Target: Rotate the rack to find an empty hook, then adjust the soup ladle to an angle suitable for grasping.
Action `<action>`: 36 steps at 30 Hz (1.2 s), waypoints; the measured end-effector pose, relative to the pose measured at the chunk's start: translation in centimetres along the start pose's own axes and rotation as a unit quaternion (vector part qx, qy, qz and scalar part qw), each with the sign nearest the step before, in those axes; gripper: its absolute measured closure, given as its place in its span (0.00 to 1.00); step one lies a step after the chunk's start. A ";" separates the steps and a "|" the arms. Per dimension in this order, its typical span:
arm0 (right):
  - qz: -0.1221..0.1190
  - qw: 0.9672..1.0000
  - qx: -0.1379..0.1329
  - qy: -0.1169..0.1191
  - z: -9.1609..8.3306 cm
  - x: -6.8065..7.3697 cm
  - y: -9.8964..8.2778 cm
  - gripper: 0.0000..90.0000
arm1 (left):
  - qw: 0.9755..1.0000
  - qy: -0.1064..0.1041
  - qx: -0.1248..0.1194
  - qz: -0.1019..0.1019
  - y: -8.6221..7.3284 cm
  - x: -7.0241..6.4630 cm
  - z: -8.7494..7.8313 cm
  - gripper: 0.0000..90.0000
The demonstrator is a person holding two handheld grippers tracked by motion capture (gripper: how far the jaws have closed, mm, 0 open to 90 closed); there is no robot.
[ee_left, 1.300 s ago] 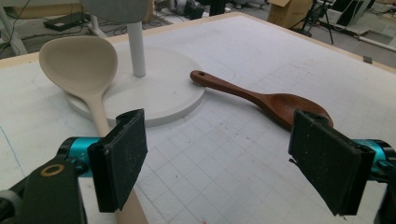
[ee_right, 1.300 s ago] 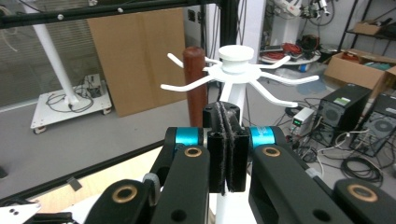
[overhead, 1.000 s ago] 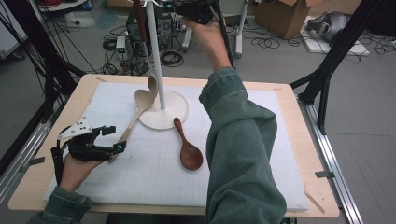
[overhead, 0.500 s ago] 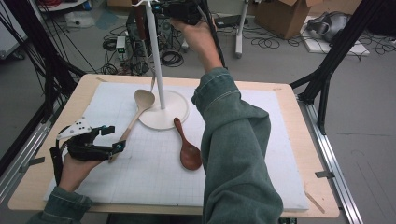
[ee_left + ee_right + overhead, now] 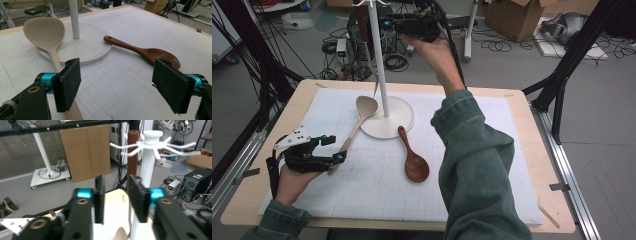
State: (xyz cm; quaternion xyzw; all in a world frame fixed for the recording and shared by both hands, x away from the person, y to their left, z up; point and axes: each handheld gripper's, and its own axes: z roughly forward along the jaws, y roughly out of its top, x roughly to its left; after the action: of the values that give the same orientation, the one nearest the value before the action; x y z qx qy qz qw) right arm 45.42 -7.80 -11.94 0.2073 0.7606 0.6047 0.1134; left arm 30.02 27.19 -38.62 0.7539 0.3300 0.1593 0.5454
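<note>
A white rack stands on a round base at the mat's far side. A pale wooden spoon leans on that base. Its handle runs under one pad of my left gripper, which is open and low over the mat. A dark brown spoon lies flat to the right. My right gripper is held high by the rack's hooked top. Its jaws have just been opening. A pale wooden piece shows in the gap, and the pads do not press it.
The white gridded mat covers most of the wooden table. A green-sleeved forearm crosses its right half. A brown post-like shape stands beside the rack top. Cables, boxes and black frame legs ring the table.
The right hand has shifted beside the rack top and come a little lower. The pale piece hanging by the pole shows narrower than before. The left hand and both spoons stay put.
</note>
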 end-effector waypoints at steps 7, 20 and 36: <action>0.009 1.000 0.006 -0.002 -2.1 0.3 -2.9 0.49 | 1.000 0.001 0.004 0.001 -0.1 0.0 0.0 0.29; 0.023 1.000 0.020 -0.005 -5.0 1.0 -9.0 0.35 | 1.000 0.002 0.014 0.006 -0.3 -0.1 0.4 0.32; 0.033 0.999 0.017 -0.016 -8.7 2.1 -15.3 0.27 | 1.000 0.002 0.027 0.012 -0.3 -0.5 0.9 0.37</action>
State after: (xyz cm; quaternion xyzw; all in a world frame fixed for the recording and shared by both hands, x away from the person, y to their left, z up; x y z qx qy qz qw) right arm 37.17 -17.25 -24.46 0.2436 0.7616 0.5917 0.1020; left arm 30.04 26.27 -39.17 0.7719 0.3259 0.1587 0.5223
